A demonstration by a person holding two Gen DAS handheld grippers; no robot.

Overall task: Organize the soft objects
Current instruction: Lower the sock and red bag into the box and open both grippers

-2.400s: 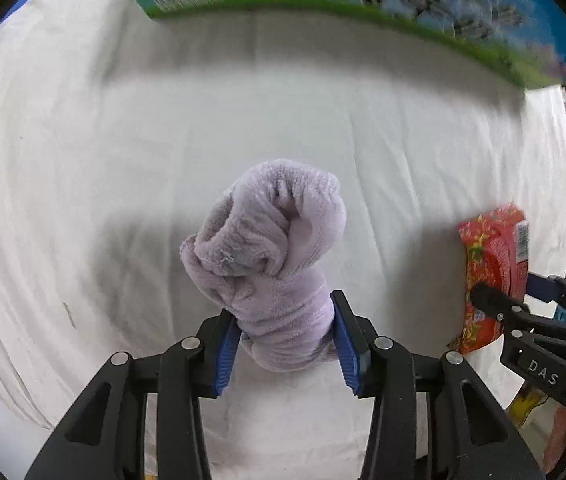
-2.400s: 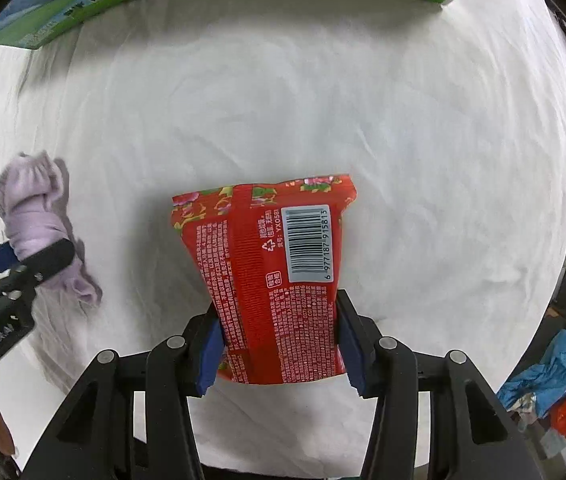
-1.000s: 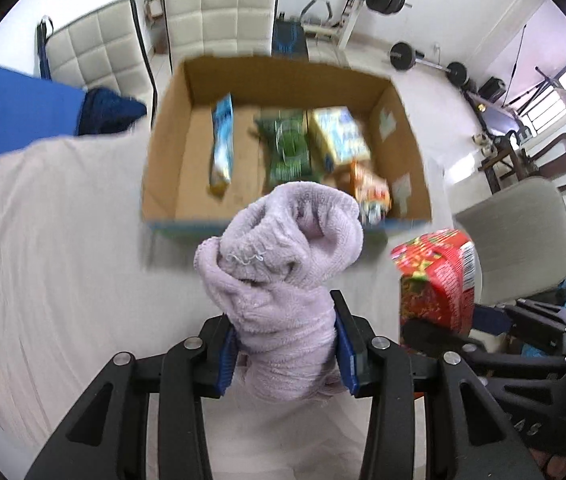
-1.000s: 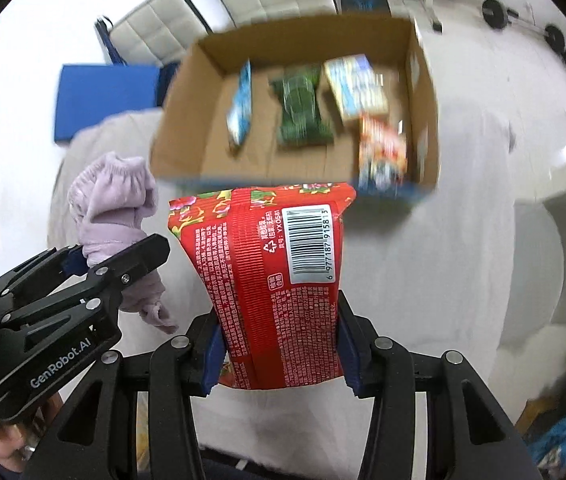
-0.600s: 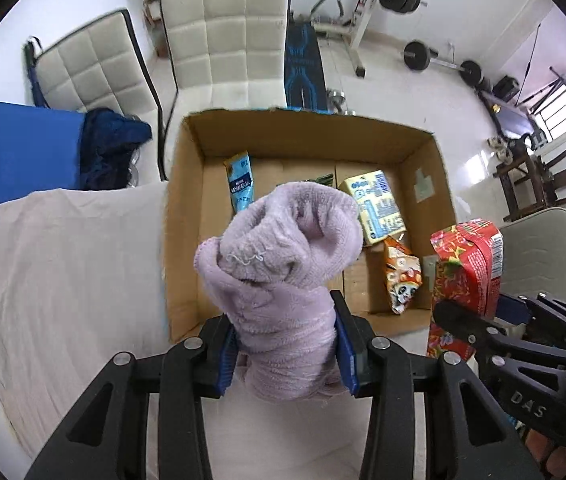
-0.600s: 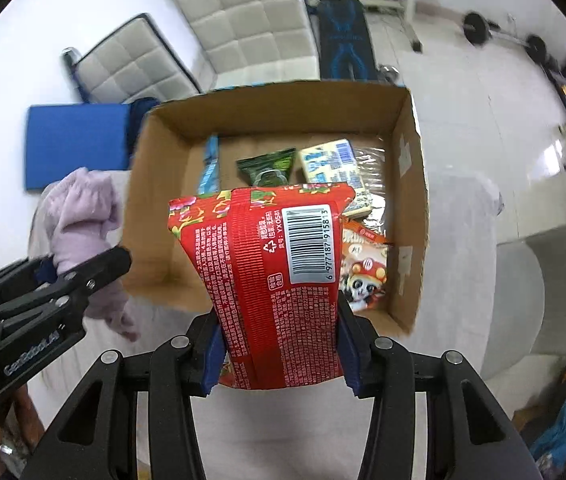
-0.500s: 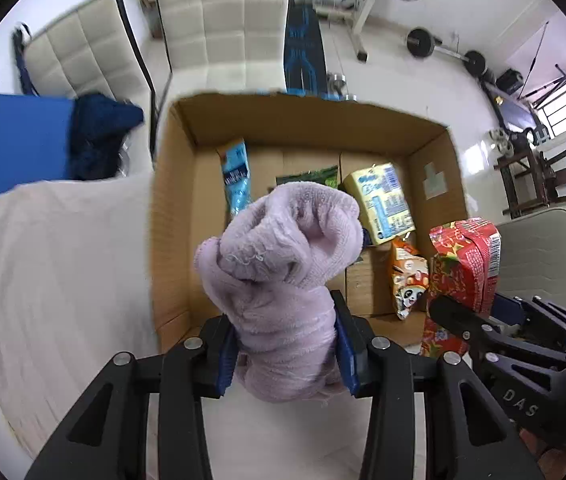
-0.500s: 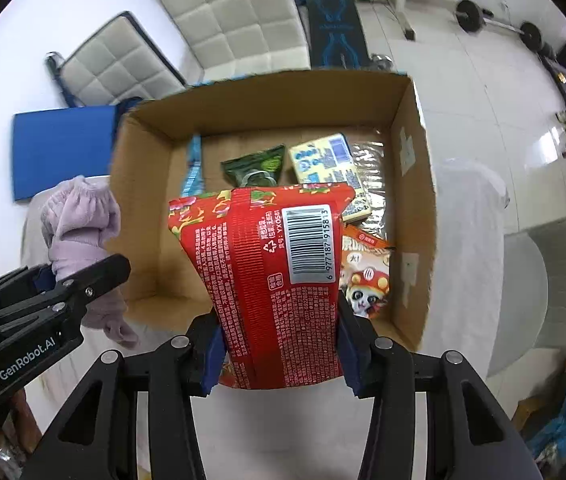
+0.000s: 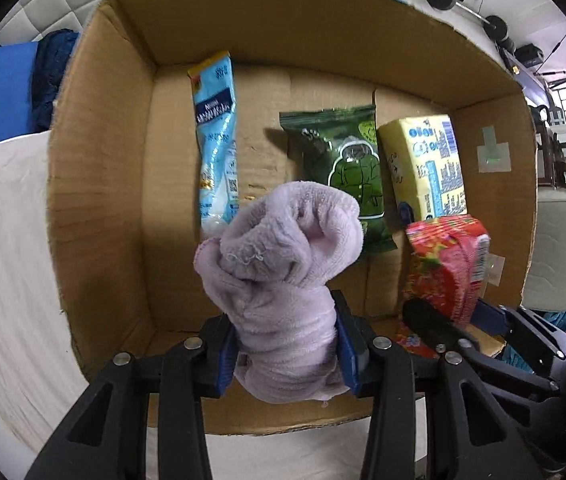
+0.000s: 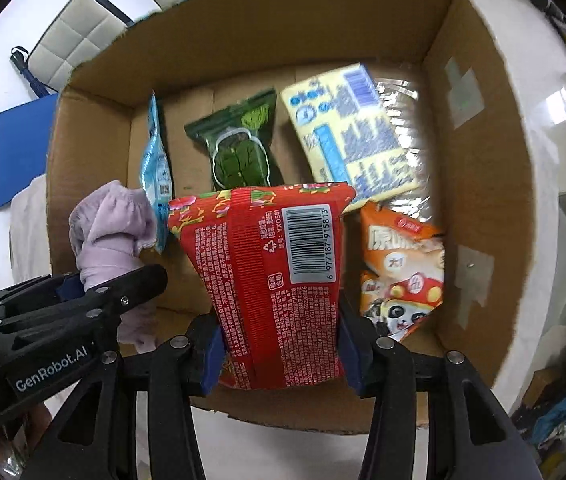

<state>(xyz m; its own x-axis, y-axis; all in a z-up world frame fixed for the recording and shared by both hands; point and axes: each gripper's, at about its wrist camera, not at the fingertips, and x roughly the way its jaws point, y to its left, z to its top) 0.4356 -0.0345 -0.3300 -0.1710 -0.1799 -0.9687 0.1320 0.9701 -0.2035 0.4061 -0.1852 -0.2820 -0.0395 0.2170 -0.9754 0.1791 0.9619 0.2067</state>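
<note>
1. The left tool (image 9: 287, 344) is clamping a rolled lilac fleece sock (image 9: 283, 264) above the open cardboard box (image 9: 95, 184).
2. The right tool (image 10: 281, 344) is gripping a red snack packet (image 10: 271, 280) over the same box, beside the orange panda packet (image 10: 401, 276).
3. A light-blue packet (image 9: 215, 136), a green packet (image 9: 343, 168) and a yellow pack (image 9: 427, 164) are lying on the box floor.

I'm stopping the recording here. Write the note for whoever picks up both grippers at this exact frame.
Left gripper: shut on the rolled lilac sock, held above the cardboard box, left half.
Right gripper: shut on the red snack pack, above the box's near middle.
Already lying in the box: light blue sachet, green pack, yellow pack, orange panda pack.
Done: both items carried over the box.
Left: lower and release both; bare floor shows at the left for the sock.
</note>
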